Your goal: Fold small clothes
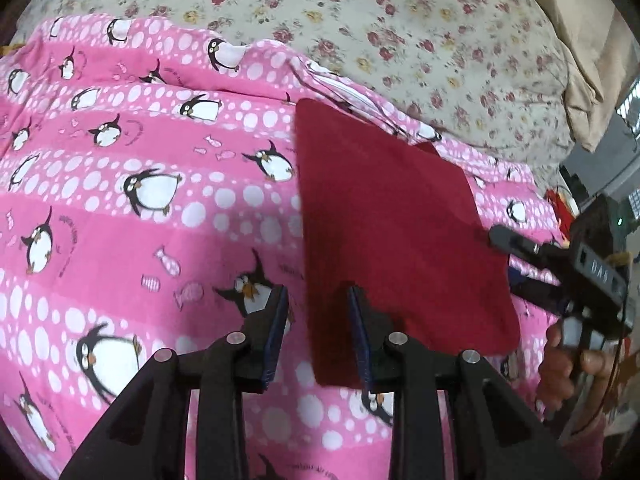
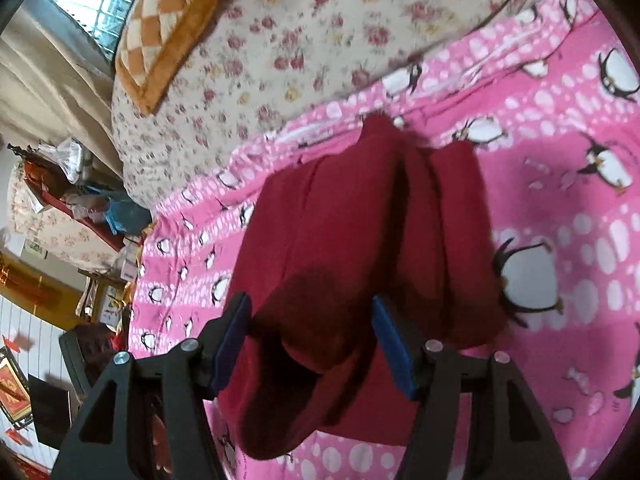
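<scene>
One dark red cloth (image 1: 400,224) is laid on one pink penguin sheet (image 1: 120,200). Two grippers are seen: left gripper (image 1: 318,334) parted, empty; right gripper (image 2: 310,340) spread wide, cloth between, ungripped.

The dark red knitted garment (image 1: 400,232) lies on the pink penguin-print sheet (image 1: 120,208), right of centre in the left wrist view, reaching from mid-frame down to the lower middle. The sheet fills the left and lower frame and lies over the cream floral bedspread (image 1: 440,40), which takes the upper part and upper right. The left gripper (image 1: 318,332) stands at the bottom centre, its right finger over the garment's near edge, its left finger over the sheet. The right gripper (image 1: 500,240) comes in from the right edge, beside the garment's right side. In the right wrist view, the orange checked cushion (image 2: 168,28) lies on the bedspread at upper left, and the garment's folds sit in mid-frame between that gripper's fingers (image 2: 394,344).
</scene>
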`<move>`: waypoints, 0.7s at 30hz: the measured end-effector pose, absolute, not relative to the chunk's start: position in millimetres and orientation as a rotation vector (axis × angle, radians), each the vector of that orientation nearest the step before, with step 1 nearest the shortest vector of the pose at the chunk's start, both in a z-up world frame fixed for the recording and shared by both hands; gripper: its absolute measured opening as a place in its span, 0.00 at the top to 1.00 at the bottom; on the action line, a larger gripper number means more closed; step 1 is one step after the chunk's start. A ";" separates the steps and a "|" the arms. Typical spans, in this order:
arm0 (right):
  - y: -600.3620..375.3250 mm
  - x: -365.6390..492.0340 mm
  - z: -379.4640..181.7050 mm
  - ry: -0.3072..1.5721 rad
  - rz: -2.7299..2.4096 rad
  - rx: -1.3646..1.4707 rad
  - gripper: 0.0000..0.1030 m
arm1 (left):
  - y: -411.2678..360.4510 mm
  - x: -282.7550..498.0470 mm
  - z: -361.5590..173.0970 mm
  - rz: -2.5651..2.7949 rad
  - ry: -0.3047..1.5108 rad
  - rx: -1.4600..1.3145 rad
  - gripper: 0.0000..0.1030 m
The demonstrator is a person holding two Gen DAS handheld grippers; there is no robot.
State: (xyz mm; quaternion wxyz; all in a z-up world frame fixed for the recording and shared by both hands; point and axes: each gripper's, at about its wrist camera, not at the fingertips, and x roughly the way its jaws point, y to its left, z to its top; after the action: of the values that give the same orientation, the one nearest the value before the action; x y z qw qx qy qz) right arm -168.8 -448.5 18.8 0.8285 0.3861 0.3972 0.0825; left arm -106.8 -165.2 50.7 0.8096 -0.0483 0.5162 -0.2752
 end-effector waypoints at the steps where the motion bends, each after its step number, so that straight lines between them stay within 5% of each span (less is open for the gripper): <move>1: -448.0 -166.9 16.5 0.851 0.168 0.822 0.30 | -165.7 -103.1 50.7 -0.591 1.106 -0.113 0.91; 8: -446.5 -145.4 -2.6 0.858 0.175 0.841 0.26 | -176.4 -85.3 50.2 -0.593 1.111 -0.147 0.90; 9: -442.9 -141.6 -1.4 0.852 0.168 0.801 0.32 | -178.7 -84.4 51.3 -0.593 1.108 -0.144 0.90; 10: -440.4 -140.3 0.8 0.849 0.158 0.763 0.52 | -181.0 -83.2 52.7 -0.597 1.106 -0.143 0.90; 11: -437.2 -138.4 3.1 0.853 0.151 0.720 0.62 | -183.4 -82.1 53.6 -0.600 1.106 -0.142 0.90; 13: -433.2 -139.8 8.7 0.845 0.157 0.659 0.73 | -188.1 -80.5 55.4 -0.604 1.104 -0.132 0.90; 21: -450.6 -160.1 50.5 0.761 0.094 0.508 0.80 | -199.5 -78.8 57.1 -0.614 1.092 -0.107 0.89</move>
State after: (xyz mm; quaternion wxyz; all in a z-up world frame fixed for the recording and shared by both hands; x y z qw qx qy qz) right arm -160.1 -450.6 50.5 0.8961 0.2450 0.3674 0.0454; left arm -78.8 -199.5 57.1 0.8087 -0.0499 0.5109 -0.2871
